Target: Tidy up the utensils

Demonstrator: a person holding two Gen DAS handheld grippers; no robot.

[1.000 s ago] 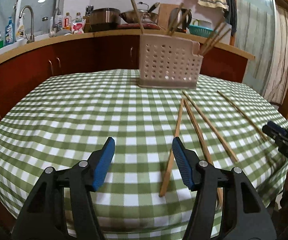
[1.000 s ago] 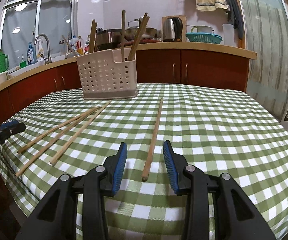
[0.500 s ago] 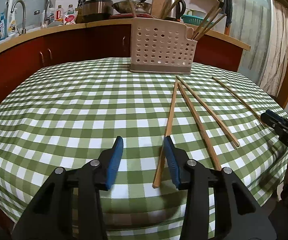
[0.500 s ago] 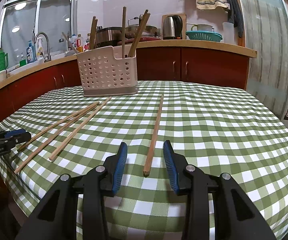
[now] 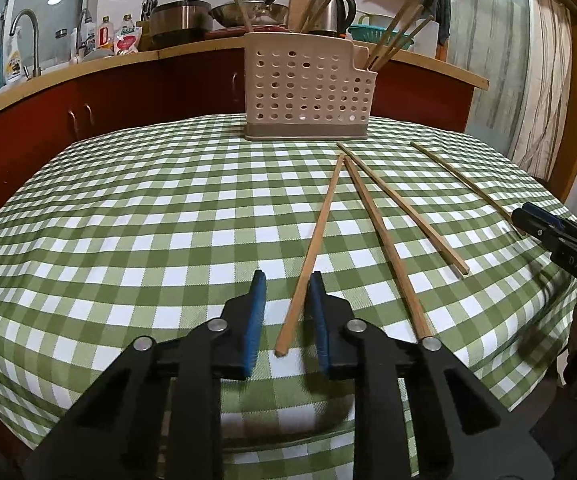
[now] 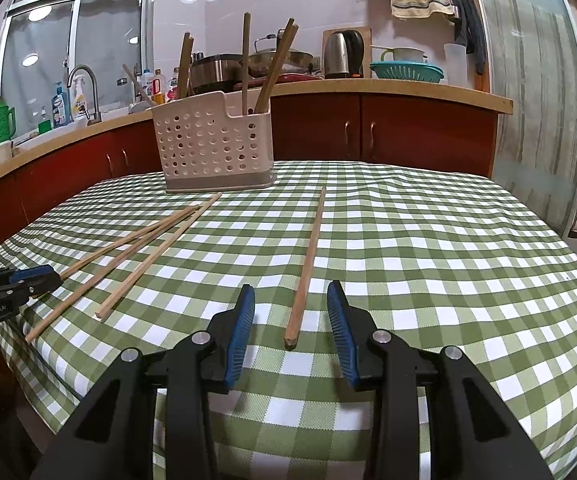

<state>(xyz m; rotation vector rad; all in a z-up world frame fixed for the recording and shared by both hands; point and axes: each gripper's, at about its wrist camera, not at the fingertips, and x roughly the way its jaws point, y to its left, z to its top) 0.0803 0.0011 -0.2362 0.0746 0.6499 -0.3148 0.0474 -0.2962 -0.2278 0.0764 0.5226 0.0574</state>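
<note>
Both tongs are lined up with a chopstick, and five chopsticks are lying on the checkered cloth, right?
Not five: the left wrist view shows four chopsticks lying on the checkered cloth. Otherwise right: the left tongs and the right tongs each straddle a chopstick's end.

Left claw (image 5: pixel 286 280), right claw (image 6: pixel 290 294): black plastic arms, ribbed blue pads (image 6: pixel 338 320), silver rivets.

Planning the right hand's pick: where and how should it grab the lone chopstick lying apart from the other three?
Grip the lone chopstick at its near end, coming from the table edge along its length, jaws across the shaft. It lies flat, pointing at the right gripper.
</note>
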